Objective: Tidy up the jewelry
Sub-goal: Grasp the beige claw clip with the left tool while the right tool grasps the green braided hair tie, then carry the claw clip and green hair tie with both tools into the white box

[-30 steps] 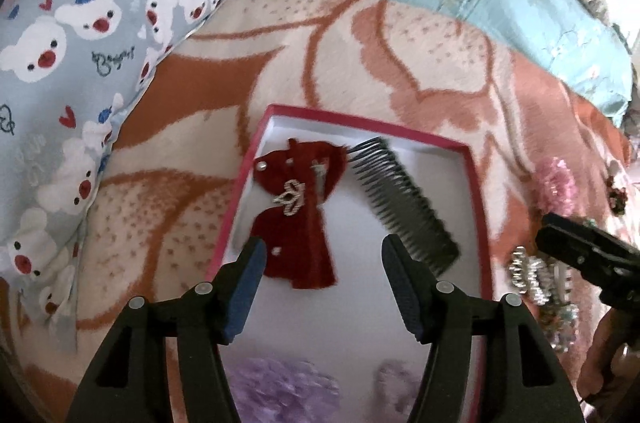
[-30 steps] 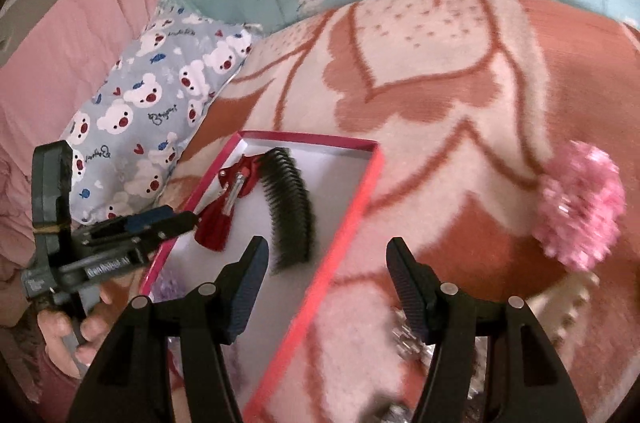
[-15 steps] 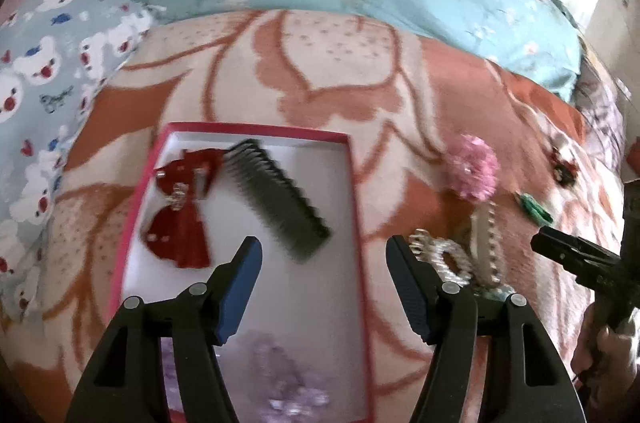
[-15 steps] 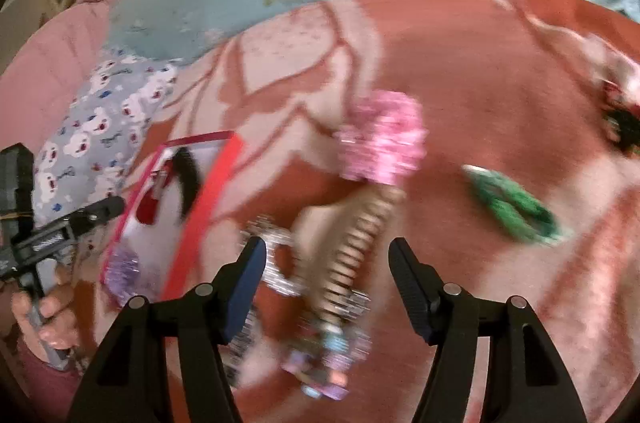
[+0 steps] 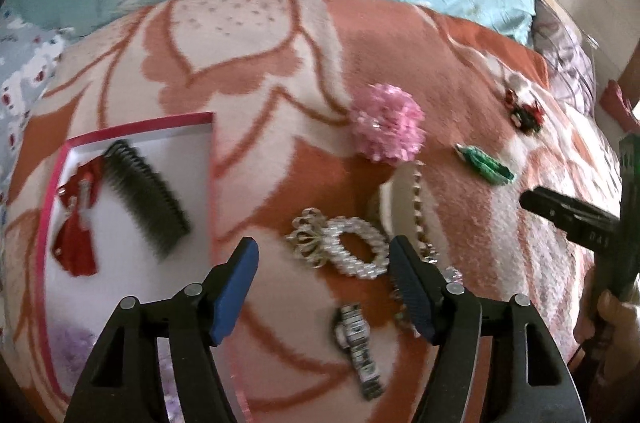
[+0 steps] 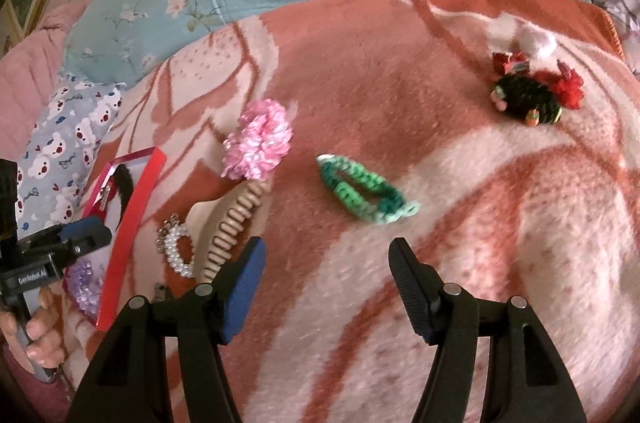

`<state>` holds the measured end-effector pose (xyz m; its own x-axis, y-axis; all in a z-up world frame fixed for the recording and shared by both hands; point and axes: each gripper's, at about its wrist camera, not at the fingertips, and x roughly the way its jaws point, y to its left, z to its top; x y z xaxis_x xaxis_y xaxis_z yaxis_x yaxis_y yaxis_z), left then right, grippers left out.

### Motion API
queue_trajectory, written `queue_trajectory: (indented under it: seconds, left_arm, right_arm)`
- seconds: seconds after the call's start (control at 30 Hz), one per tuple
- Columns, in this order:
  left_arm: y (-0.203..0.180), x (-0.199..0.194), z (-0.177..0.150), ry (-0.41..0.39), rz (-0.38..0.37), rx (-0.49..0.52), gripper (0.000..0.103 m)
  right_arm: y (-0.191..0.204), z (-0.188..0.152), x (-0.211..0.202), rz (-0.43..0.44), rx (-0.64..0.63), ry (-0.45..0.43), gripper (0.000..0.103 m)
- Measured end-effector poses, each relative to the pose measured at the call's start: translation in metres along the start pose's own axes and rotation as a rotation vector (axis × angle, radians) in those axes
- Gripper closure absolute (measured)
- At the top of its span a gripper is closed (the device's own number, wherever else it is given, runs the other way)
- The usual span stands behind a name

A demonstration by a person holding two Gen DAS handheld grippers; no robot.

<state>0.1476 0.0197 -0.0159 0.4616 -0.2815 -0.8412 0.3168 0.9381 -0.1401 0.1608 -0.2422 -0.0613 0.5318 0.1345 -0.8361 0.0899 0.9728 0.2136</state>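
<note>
both grippers have swung right, off the red-rimmed box (image 5: 132,127) and over the blanket (image 5: 280,71). the left gripper (image 5: 324,287) (jaws opening, nothing pinched) hangs above the pearl bracelet (image 5: 352,247). further right, the right gripper (image 6: 326,289) is spread and empty, near the green bracelet (image 6: 364,191).

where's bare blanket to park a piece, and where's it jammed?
Free: the blanket between the green braided clip and the black-and-red hair tie, and the stretch nearest the right gripper. Inside the red box, white floor beside the black comb. Crowded: pearl bracelet, beige claw clip, pink scrunchie and watch bunch together beside the box.
</note>
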Motion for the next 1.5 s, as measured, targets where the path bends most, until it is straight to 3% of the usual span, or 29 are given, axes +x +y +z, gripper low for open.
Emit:
queue_trajectory:
  seconds: [0.17, 0.53, 0.57, 0.6, 0.63, 0.67, 0.7, 0.77, 1.07, 1.1, 1.5]
  left_arm:
    - [-0.023, 0.035, 0.017, 0.037, -0.039, 0.028, 0.030]
    - [-0.063, 0.133, 0.036, 0.162, 0.004, 0.162, 0.030]
    - [-0.064, 0.136, 0.035, 0.164, 0.007, 0.163, 0.036]
    - [-0.063, 0.141, 0.035, 0.169, 0.004, 0.160, 0.053]
    - [-0.062, 0.144, 0.035, 0.180, -0.004, 0.152, 0.056]
    - [-0.061, 0.146, 0.034, 0.177, -0.009, 0.145, 0.056]
    - [-0.059, 0.146, 0.034, 0.168, -0.016, 0.137, 0.057]
    - [-0.058, 0.145, 0.035, 0.158, -0.021, 0.133, 0.057]
    - [-0.055, 0.103, 0.034, 0.067, -0.061, 0.083, 0.058]
    - [-0.051, 0.097, 0.032, 0.059, -0.070, 0.081, 0.058]
    - [-0.003, 0.023, 0.004, -0.015, -0.051, -0.012, 0.058]
  right_arm:
    - [-0.001, 0.016, 0.010, -0.028, -0.061, 0.008, 0.036]
    - [-0.004, 0.028, 0.048, -0.085, -0.185, 0.104, 0.036]
    - [-0.004, 0.027, 0.050, -0.087, -0.190, 0.108, 0.037]
    - [-0.005, 0.026, 0.052, -0.089, -0.192, 0.112, 0.038]
    - [-0.006, 0.025, 0.053, -0.090, -0.190, 0.113, 0.042]
    - [-0.007, 0.024, 0.053, -0.097, -0.189, 0.110, 0.055]
    - [-0.007, 0.023, 0.054, -0.105, -0.188, 0.109, 0.070]
    - [-0.011, 0.023, 0.053, -0.086, -0.167, 0.111, 0.080]
    - [-0.004, 0.021, 0.029, 0.000, -0.098, 0.062, 0.086]
    - [-0.002, 0.019, 0.026, 0.008, -0.093, 0.057, 0.096]
    - [0.034, 0.008, 0.011, 0.071, -0.096, 0.033, 0.096]
